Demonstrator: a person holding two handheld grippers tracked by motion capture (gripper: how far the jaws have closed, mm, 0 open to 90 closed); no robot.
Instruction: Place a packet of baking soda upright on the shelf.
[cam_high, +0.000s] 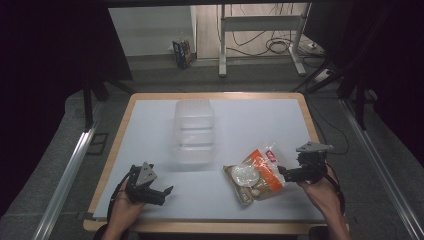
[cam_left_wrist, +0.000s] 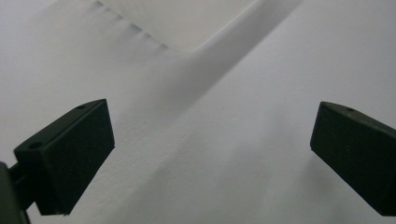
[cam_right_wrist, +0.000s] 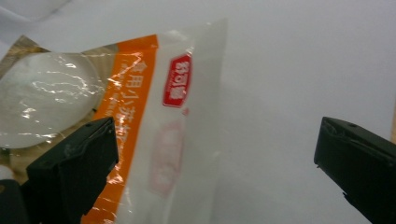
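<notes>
At seven o'clock on the table (cam_high: 150, 120) we see the left tongs (cam_high: 162, 192) spread apart over bare white. At twelve sits a clear container (cam_high: 194, 131). At four o'clock, the right tongs (cam_high: 283, 172), also apart, straddle a snack packet's (cam_high: 256, 175) edge.

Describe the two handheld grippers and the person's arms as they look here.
Both are black two-jaw tools. The left gripper and right gripper each carry a grey three-cornered plate on top. In the gripper views the jaws are blocky, matte black pads with small holes near their tips. A dark cable trails by each wrist. The forearms are bare; no sleeves are visible.
</notes>
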